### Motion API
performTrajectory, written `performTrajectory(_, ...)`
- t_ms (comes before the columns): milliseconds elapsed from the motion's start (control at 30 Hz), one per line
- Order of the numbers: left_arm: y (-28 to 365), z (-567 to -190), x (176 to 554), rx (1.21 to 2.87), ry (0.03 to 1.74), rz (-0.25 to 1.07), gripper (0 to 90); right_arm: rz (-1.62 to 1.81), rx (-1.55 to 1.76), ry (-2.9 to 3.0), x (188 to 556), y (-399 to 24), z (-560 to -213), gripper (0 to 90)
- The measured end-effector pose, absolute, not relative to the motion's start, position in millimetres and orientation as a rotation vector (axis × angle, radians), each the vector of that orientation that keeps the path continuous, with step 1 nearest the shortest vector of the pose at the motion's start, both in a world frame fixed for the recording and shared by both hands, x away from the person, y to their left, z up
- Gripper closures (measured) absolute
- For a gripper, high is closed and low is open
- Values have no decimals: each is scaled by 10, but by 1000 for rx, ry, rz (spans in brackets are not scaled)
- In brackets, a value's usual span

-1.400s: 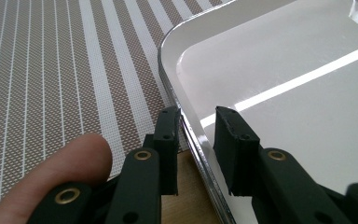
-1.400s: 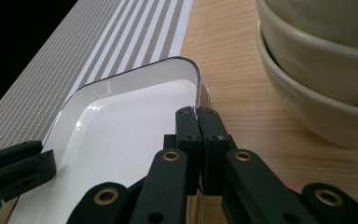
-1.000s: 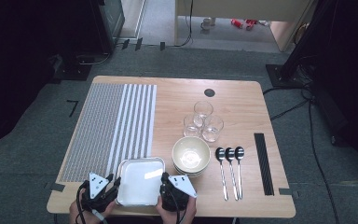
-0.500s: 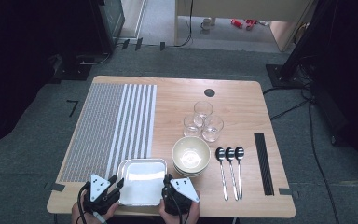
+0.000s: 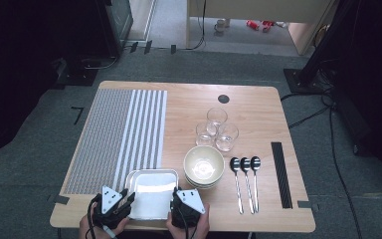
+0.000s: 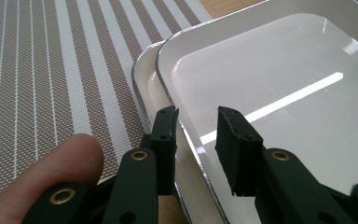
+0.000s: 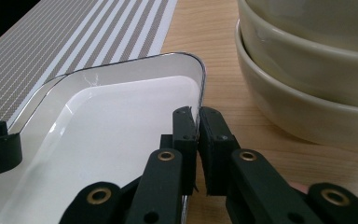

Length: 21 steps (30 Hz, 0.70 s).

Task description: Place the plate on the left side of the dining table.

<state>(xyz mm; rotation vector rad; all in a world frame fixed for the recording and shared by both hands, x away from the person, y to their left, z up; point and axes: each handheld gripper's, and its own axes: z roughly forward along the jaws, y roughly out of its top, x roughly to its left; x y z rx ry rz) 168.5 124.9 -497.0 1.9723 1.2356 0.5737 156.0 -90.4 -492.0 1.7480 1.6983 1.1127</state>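
We have both grippers at the near edge of the worktop point(image 5: 258, 107), one on each side of the white tray point(image 5: 154, 191). That tray is the top one of two stacked trays; the lower tray point(image 6: 144, 77) peeks out at the far left corner in the left gripper view. Our right gripper point(image 7: 198, 123) has its jaws clamped on the top tray's right rim; earlier frames being at hand, we note these jaws have just been closing on it. Our left gripper point(image 6: 196, 133) straddles the left rim with its jaws apart, one outside and one over the tray floor, and they do not seem to press yet. So by our reading the grasp is half made: the right side is secured, the left must still close. The lifting and placing, perhaps onto the striped mat point(image 5: 124, 129), all lies ahead. The bowls point(image 5: 204, 167), glasses point(image 5: 216, 130) and spoons point(image 5: 245, 179) stand untouched to the right.
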Motion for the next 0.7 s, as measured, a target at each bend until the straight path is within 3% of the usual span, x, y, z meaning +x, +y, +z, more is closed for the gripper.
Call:
performTrajectory(367,1212,-5032,1707,1995,1255,508,687,1112,1738,1670,1529,-934,-4932,861)
performTrajectory(700,1248,-5048,1745,1909,1328,429,704,1114,1755,1681,1517,-931,-4987,836)
